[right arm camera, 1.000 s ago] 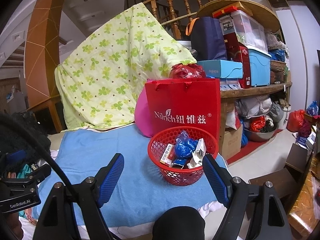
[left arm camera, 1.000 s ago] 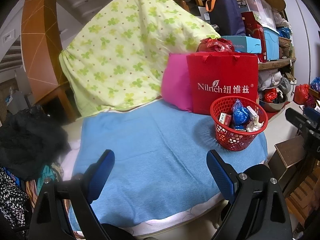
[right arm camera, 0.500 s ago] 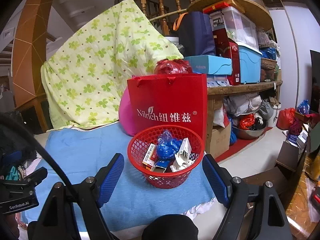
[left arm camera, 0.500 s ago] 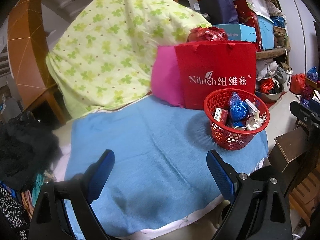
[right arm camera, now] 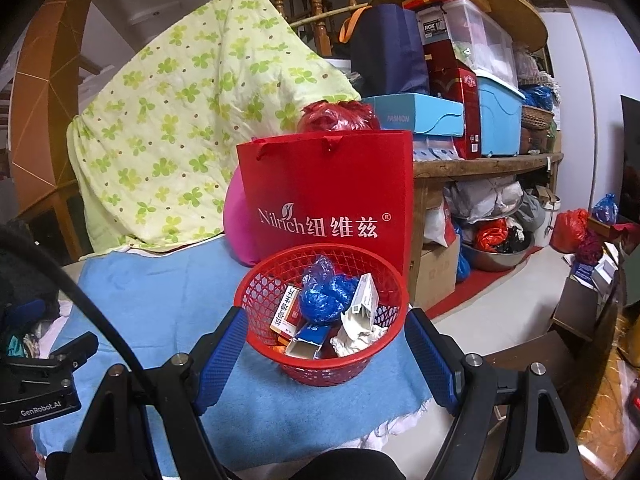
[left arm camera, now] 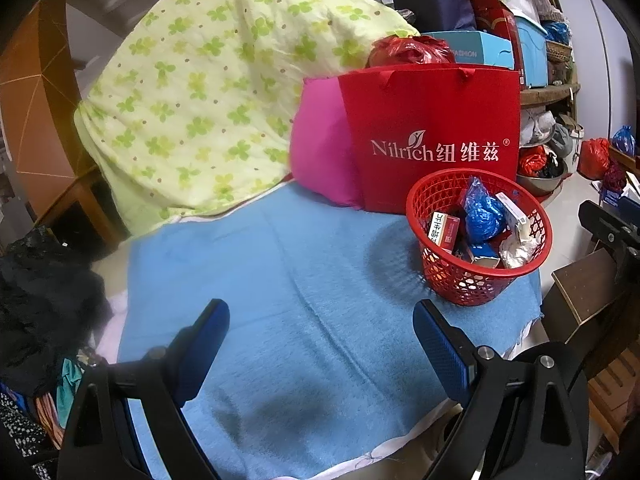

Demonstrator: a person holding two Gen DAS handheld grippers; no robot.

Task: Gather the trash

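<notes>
A red mesh basket (right arm camera: 256, 280) stands on a blue towel (right arm camera: 152, 296) near its right corner. In it lie a crumpled blue plastic bag (right arm camera: 326, 296), a red and white carton (right arm camera: 288, 312), a white box (right arm camera: 362, 300) and crumpled paper (right arm camera: 356, 336). My right gripper (right arm camera: 326, 320) is open, its blue fingers flanking the basket's near side with no pad pressing on it. My left gripper (left arm camera: 320, 320) is open over bare towel (left arm camera: 280, 280), with the basket (left arm camera: 480, 292) ahead to its right. Neither holds anything.
A red paper bag (right arm camera: 328, 184) and a pink cushion (left arm camera: 320, 152) stand right behind the basket, and a green clover quilt (left arm camera: 200, 100) sits behind them. Cluttered shelves (right arm camera: 480, 160) are at the right. Dark clothes (left arm camera: 40, 300) lie on the left. A brown box (left arm camera: 580, 292) is by the towel's right edge.
Both grippers have come closer to the towel and drifted right. In the right wrist view the basket grew and sank until it sits between the fingers. Both jaws stayed equally wide.
</notes>
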